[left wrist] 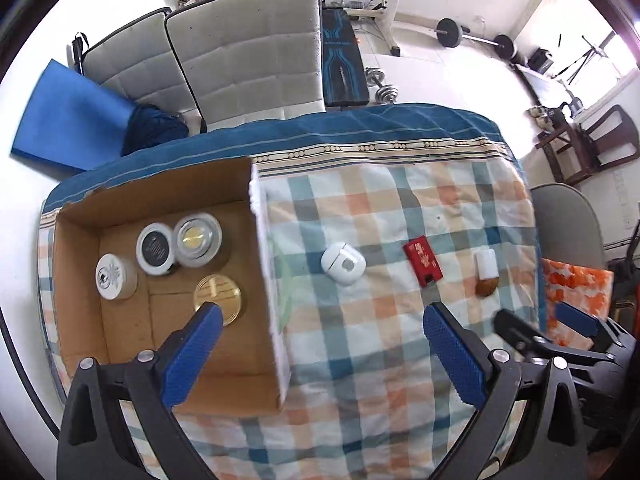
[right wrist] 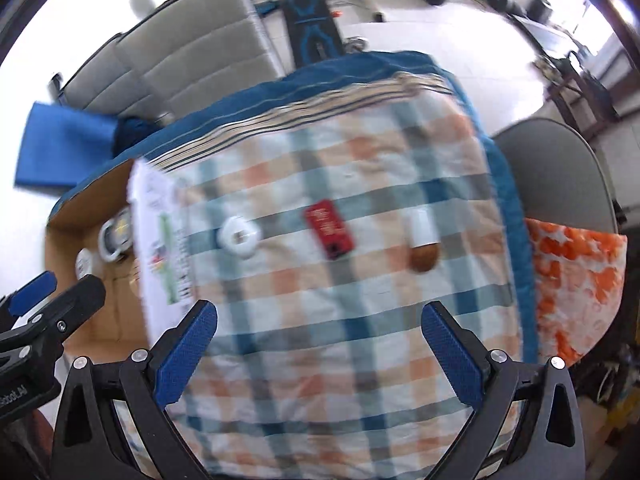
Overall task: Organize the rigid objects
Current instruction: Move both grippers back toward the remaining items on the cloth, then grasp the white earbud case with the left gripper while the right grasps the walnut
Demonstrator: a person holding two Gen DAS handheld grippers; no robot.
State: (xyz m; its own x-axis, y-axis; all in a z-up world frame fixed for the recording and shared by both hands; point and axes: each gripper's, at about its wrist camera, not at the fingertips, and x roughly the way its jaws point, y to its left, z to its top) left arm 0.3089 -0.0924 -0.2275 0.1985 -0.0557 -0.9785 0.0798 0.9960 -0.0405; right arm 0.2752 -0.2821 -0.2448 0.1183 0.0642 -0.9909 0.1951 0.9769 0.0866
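Cardboard box (left wrist: 80, 280) at left of counter (left wrist: 360, 360); four round tins inside, gold tin (left wrist: 218, 294) nearest, likely sorted already. Left hand-held gripper (left wrist: 322, 320) spread wide, holding nothing, above box edge. Still waiting on checked cloth: white earbud case (left wrist: 342, 264), red box (left wrist: 423, 261), small bottle (left wrist: 486, 272). Right hand-held gripper (right wrist: 320, 318) spread wide, holding nothing, above cloth, maybe ready for next pick.

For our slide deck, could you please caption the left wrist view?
Open left tool above a cardboard box holding four round tins, three items left on the checked cloth.
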